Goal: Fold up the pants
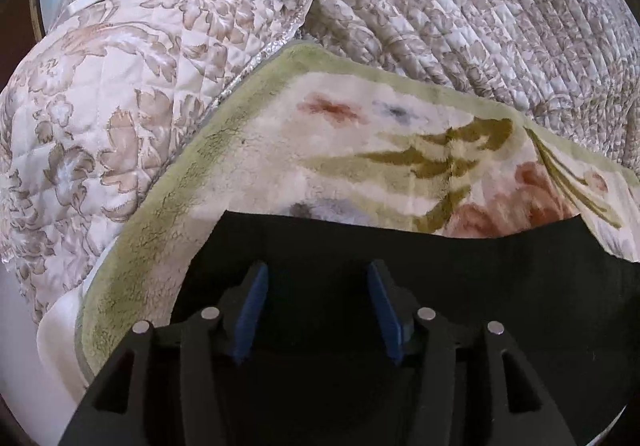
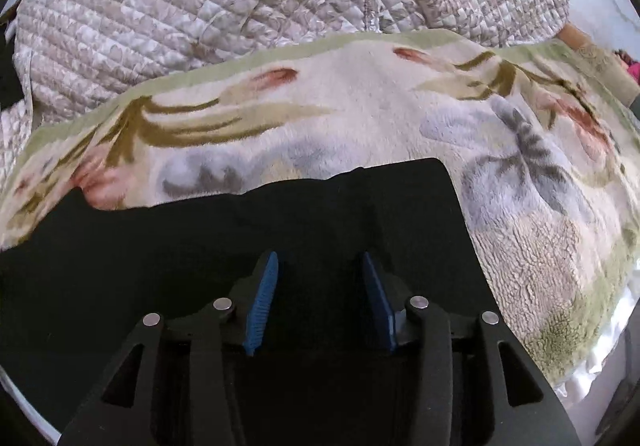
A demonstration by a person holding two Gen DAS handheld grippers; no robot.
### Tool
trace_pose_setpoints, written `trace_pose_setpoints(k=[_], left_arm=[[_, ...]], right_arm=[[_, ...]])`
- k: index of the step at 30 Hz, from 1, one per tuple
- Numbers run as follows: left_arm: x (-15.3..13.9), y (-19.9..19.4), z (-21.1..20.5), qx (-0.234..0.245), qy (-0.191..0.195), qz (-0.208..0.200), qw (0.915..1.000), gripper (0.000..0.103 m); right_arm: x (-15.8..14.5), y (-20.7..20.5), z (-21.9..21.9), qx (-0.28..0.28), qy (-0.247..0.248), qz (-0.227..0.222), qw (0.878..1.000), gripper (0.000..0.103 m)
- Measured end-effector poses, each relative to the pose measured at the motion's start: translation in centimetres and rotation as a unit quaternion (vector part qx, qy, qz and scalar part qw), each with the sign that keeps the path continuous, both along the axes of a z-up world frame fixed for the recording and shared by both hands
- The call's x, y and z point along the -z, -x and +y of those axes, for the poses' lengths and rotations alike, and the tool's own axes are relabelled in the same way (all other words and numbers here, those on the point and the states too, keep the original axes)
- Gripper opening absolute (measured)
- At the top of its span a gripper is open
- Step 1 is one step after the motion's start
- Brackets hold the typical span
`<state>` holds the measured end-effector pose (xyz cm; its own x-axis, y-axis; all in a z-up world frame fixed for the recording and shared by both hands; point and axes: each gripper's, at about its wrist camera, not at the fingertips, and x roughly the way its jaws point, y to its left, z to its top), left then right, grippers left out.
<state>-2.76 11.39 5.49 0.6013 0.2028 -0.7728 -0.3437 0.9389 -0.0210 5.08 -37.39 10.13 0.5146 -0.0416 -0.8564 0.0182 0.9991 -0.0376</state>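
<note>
left wrist view: quilted floral bedspread (image 1: 460, 6) fills twelve o'clock, plush flowered blanket (image 1: 320, 150) below it, and the black pants (image 1: 460, 258) lie flat at six o'clock, smooth and matte. at least one fold looks laid; more likely remain. left hand-held gripper (image 1: 318, 310) and right hand-held gripper (image 2: 318, 300) stand parted, gripping nothing.
</note>
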Motion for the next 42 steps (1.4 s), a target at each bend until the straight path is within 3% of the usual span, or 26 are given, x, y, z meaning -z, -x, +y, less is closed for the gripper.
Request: trace_pose_setpoints(k=[3,9,15,18,20,22,26,29,34,37,40,42], left_arm=[[-0.3,0.4,-0.1,-0.004,0.0,-0.009,0.9999,0.055],[-1.1,1.6,-1.8,0.022,-0.004,-0.03,0.9993,0.055],[-0.6,2.5,-5.4,0.075,-0.008,-0.029,0.9967,0.055],[-0.2,2.7,-7.3,0.107,-0.011,-0.029,0.9938,0.056],[0.5,2.5,-7.9,0.118,-0.005,-0.013,0.993,0.056],[0.7,2.4,-8.1,0.121,-0.014,-0.01,0.9925,0.056],[0.4,2.4,-7.4,0.109,-0.003,-0.017,0.9939,0.056],[0.4,2.3,-6.8,0.085,-0.02,-0.017,0.996,0.056],[0.2,2.2,-5.6,0.055,-0.018,-0.019,0.9981,0.056],[0.6,2.1,-5.9,0.059,-0.02,-0.014,0.9979,0.06],[0.8,1.9,-6.6,0.076,-0.035,-0.007,0.9965,0.064],[0.7,2.1,-6.9,0.087,-0.033,-0.007,0.9956,0.066]], right_arm=[[-0.7,0.6,0.4,-0.006,0.003,-0.02,1.0,0.045],[-3.6,3.4,3.8,-0.084,-0.01,-0.131,0.988,0.045],[-1.3,4.4,9.1,-0.19,-0.039,-0.084,0.977,0.045],[-0.6,5.9,11.9,-0.252,-0.027,-0.092,0.963,0.045],[0.5,6.1,13.3,-0.283,-0.019,-0.068,0.956,0.045],[1.9,6.0,13.8,-0.286,-0.006,-0.043,0.957,0.045],[0.9,6.0,13.2,-0.271,-0.011,-0.071,0.96,0.045],[1.8,5.0,12.6,-0.245,-0.006,-0.045,0.968,0.045],[1.1,4.7,11.5,-0.204,-0.018,-0.066,0.976,0.045],[1.5,4.6,11.9,-0.224,-0.036,-0.049,0.973,0.045],[2.2,5.4,13.4,-0.252,0.006,-0.049,0.966,0.046],[1.9,5.6,13.7,-0.263,-0.004,-0.053,0.963,0.046]])
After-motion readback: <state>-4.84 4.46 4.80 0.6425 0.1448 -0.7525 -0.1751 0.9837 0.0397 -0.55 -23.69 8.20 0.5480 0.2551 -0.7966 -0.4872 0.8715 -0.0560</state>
